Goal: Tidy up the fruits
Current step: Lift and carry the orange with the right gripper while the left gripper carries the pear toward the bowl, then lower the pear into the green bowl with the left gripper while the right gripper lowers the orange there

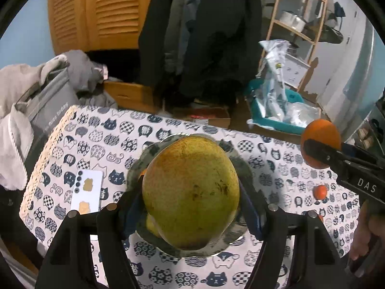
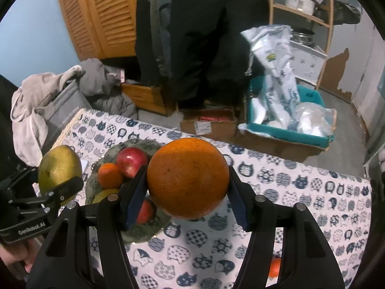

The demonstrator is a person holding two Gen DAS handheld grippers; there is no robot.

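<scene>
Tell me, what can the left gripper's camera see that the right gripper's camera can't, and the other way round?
Only the left view shows a white card lying on the cat-print tablecloth.

Only the right view shows what fills the green plate: a red apple, a small tangerine and more fruit.

Both show the left gripper clamped on a yellow-green pomelo and the right gripper clamped on a large orange, plus hanging dark coats.

Before me, a pale blue wall point(image 2: 31, 36) backs louvered wooden doors point(image 2: 96, 16), dark hanging coats point(image 2: 197, 36) and a wooden shelf rack point(image 2: 322, 24).
</scene>
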